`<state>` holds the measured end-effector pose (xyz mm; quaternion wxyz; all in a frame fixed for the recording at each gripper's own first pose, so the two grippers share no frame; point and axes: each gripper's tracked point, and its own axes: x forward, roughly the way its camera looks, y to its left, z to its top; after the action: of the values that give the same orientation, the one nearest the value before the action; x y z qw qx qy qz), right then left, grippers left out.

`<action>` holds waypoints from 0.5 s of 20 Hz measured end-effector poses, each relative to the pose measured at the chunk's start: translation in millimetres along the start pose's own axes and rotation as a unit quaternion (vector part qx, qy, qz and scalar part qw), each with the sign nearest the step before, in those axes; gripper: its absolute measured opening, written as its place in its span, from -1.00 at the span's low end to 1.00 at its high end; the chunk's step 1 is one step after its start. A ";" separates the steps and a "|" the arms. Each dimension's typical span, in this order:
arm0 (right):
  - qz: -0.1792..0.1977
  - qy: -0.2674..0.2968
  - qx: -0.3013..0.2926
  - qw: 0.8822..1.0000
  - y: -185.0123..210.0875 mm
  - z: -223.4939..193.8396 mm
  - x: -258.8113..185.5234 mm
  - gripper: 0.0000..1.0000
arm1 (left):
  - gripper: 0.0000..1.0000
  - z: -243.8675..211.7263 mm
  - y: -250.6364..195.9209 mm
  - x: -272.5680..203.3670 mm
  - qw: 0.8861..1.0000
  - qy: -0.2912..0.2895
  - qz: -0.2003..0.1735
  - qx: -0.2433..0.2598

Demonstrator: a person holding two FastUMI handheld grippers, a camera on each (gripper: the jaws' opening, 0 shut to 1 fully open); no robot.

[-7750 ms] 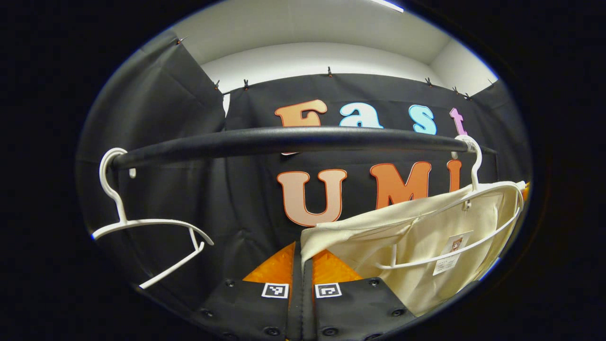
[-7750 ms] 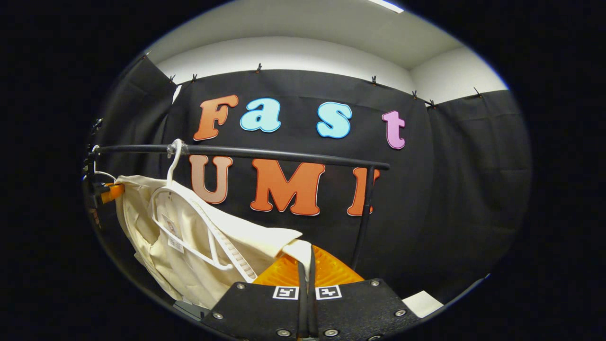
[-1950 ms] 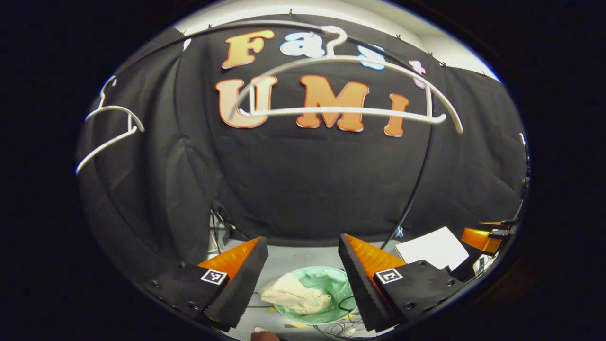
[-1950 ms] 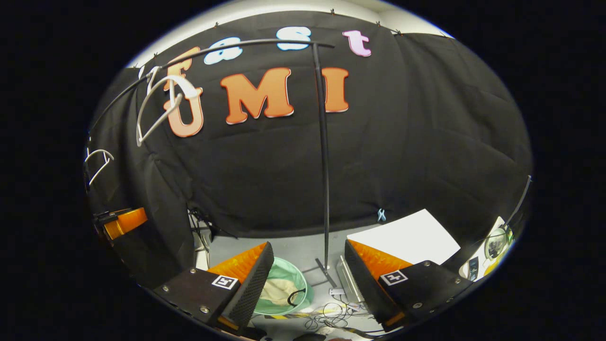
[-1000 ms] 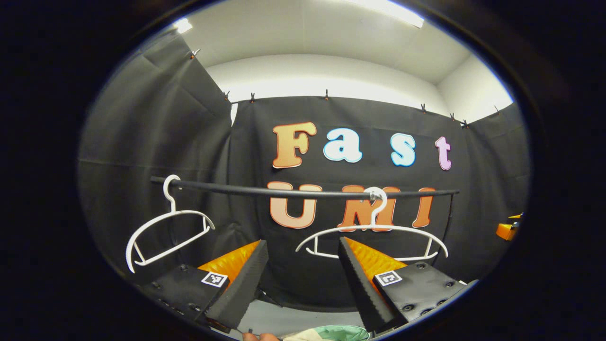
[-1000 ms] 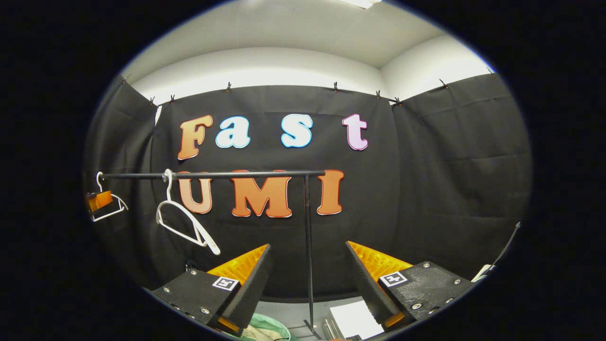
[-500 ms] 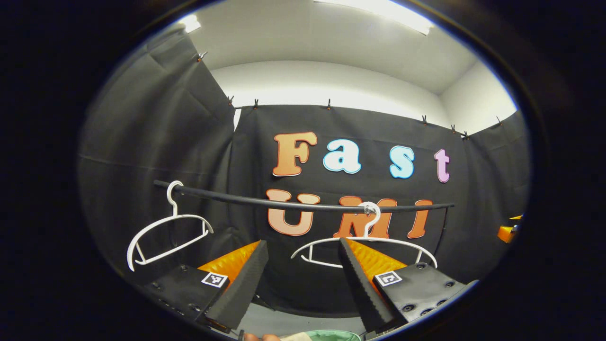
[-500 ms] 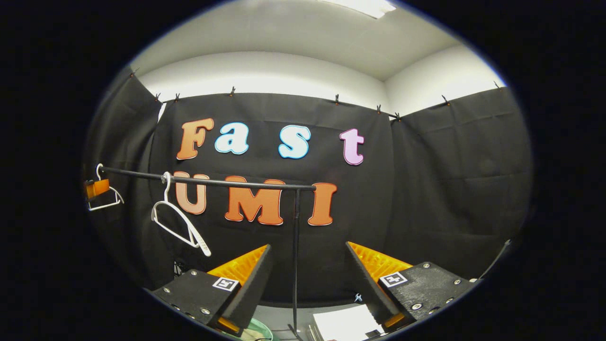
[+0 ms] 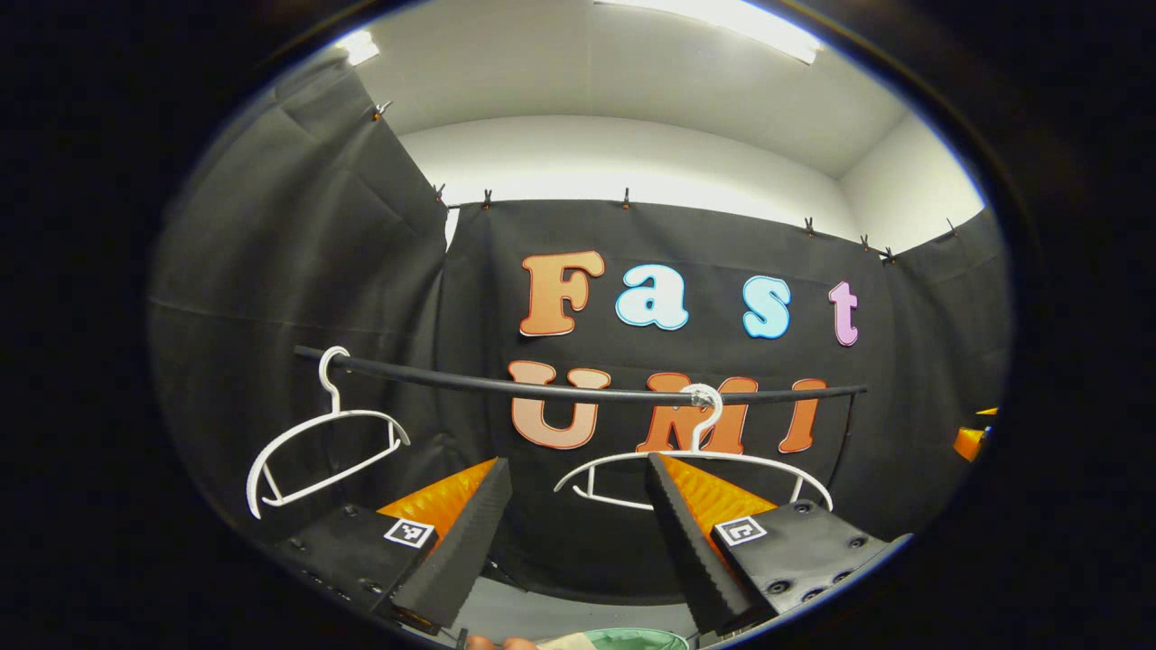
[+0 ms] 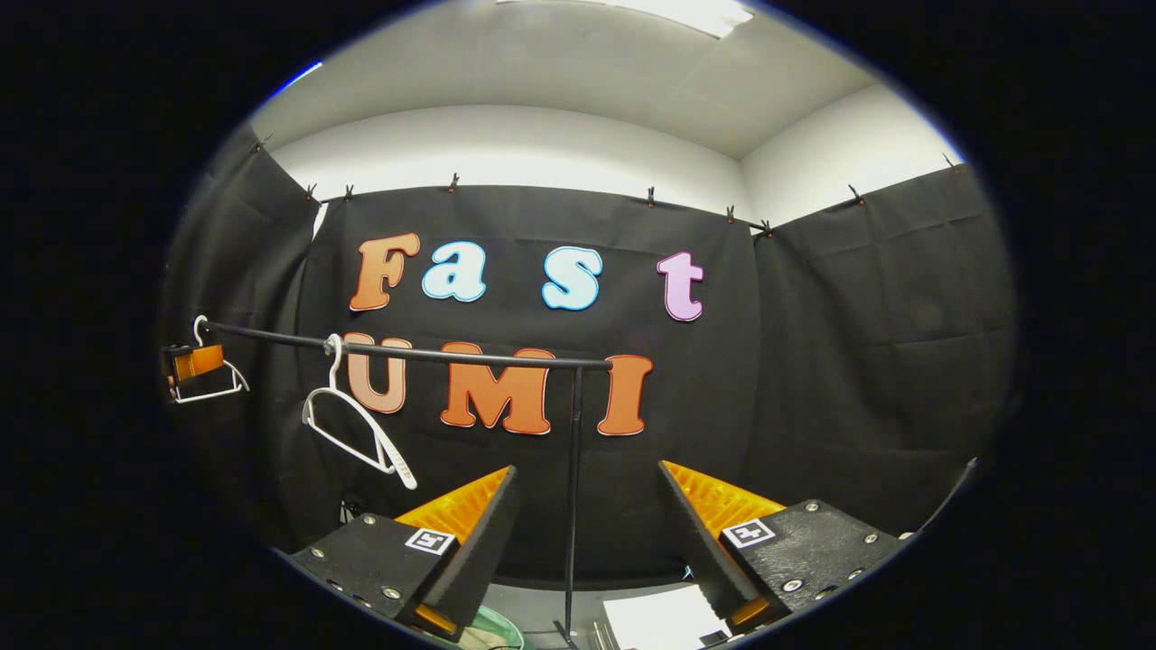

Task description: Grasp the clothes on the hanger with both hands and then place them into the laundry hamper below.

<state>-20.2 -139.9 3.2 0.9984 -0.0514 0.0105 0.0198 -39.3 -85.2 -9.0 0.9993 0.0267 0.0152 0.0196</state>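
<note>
Since before: your two tongs have tipped up from the floor to the rail (image 9: 578, 390); the cream garment is off its hanger.
Far-left hanger: hanger (image 9: 321, 447) near the rail's left end, bare and tilted.
Left tongs: left tongs (image 9: 578, 533) spread wide, holding nothing.
Middle hanger: hanger (image 9: 694, 465) hangs bare, level, straight ahead of the left tongs.
Right tongs: right tongs (image 10: 587, 533) spread wide, holding nothing; the rail's upright post (image 10: 571, 506) stands between the fingers, farther off.
Clothes: a cream scrap (image 9: 564, 642) at the left view's bottom edge, against the green hamper (image 9: 637, 638) rim, below both tongs.
Key relation: the hamper lies down and ahead, nearer your left tongs; I judge the drop done.
Writing: square coded tags on the tongs, not readable.
</note>
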 end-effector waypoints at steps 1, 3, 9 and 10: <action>0.001 0.000 0.001 1.000 1.7 -0.7 -0.7 0.83 | 0.88 -0.9 -0.2 0.5 1.000 0.000 -0.001 -0.002; 0.004 0.002 -0.002 1.000 2.9 -4.9 -1.3 1.00 | 0.87 -2.0 2.0 0.9 1.000 0.001 0.000 -0.006; 0.003 0.005 -0.004 1.000 2.3 -9.0 -4.8 0.83 | 0.89 -8.2 6.9 0.4 1.000 0.007 0.009 0.000; 0.003 0.005 -0.003 1.000 2.3 -8.6 -4.1 0.83 | 0.89 -7.7 7.0 0.3 1.000 0.007 0.008 -0.001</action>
<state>-24.6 -138.6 -5.5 0.9981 -0.0545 0.0155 0.0227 -39.5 -77.8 -16.3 0.9990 0.0261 0.0223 0.0277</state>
